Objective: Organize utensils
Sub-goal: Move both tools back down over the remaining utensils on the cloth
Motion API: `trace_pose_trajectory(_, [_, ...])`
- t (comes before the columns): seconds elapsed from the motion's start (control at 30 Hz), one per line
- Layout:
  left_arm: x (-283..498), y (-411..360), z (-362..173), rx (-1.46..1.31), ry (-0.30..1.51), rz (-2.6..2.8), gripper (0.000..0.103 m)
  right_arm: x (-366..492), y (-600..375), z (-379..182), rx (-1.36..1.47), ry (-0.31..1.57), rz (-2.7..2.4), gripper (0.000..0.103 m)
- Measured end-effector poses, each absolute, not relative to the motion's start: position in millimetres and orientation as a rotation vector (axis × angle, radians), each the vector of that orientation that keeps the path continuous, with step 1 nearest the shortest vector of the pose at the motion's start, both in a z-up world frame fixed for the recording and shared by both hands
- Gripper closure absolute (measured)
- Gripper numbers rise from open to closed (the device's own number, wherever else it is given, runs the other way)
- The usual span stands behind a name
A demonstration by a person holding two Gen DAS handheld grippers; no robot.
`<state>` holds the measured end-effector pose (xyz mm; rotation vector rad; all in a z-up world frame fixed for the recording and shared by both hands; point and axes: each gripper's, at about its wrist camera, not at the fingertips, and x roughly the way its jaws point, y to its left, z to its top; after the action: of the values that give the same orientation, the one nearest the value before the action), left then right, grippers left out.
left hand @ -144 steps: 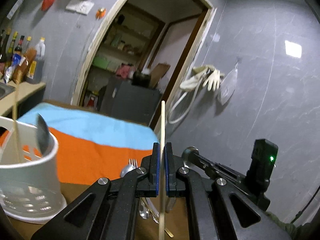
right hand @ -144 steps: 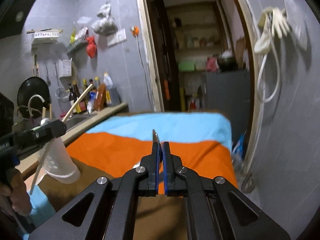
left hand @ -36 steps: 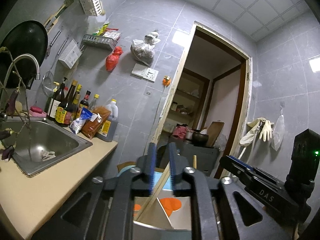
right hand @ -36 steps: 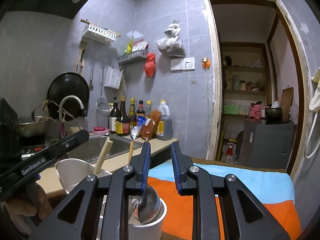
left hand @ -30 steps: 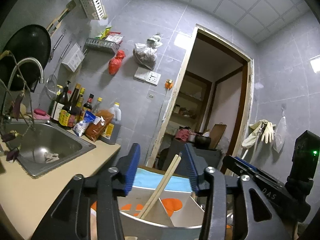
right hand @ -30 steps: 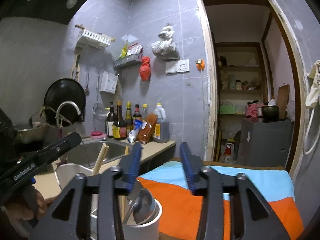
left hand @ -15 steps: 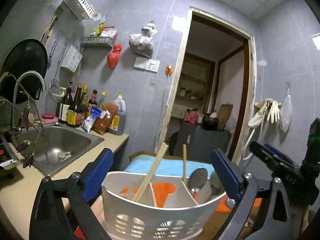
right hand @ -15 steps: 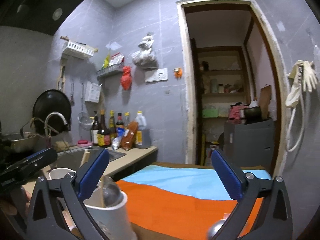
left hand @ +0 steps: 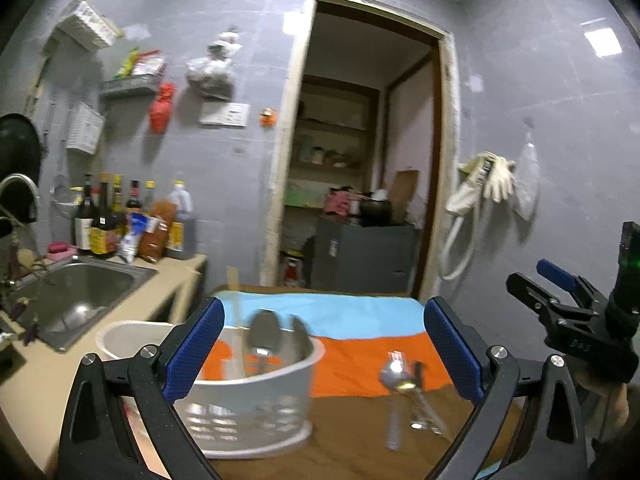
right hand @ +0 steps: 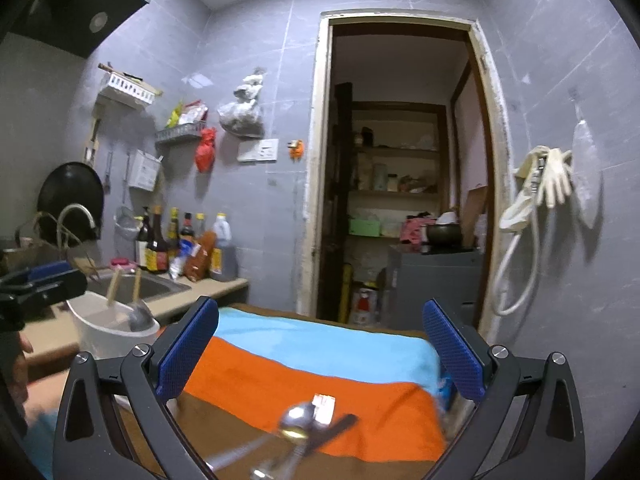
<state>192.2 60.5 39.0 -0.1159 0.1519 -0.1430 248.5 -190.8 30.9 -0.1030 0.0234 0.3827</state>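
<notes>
A white slotted utensil holder [left hand: 248, 400] stands on the brown table with spoons [left hand: 262, 330] and chopsticks upright in it. It also shows at the left of the right wrist view [right hand: 108, 332]. Loose metal spoons [left hand: 400, 376] lie on the table to its right, by the cloth's edge; they show blurred in the right wrist view [right hand: 298, 424]. My left gripper [left hand: 322, 348] is wide open and empty, just in front of the holder. My right gripper [right hand: 320, 354] is wide open and empty above the loose spoons. It also shows at the right of the left wrist view [left hand: 560, 300].
An orange and blue cloth [left hand: 360, 336] covers the far part of the table. A counter with a steel sink [left hand: 76, 292] and bottles [left hand: 116, 220] runs along the left. A doorway [right hand: 400, 200] opens behind, and a grey tiled wall stands close on the right.
Both grippers released their utensils into the holder, opened wide and pulled back. The left view now shows the holder lower left and the loose spoons on the table.
</notes>
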Motion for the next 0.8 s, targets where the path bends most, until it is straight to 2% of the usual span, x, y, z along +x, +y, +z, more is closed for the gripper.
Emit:
trace_pose_trajectory(0.33, [220,-10,19,-0.041,0.279,-0.265,0.005,255,-241,6,-0.091,0.109,0.333,0.0])
trace_pose_trajectory(0.7, [290,-55,-15,0.045,0.534,-0.312,0.006,303,-276,-34,-0.026,0.366,0.337,0.0])
trace_pose_trajectory(0.8, [312,-60,-25,0.041,0.593,-0.31,0.007,314,-284,-43,-0.001,0.423,0.345,0.005])
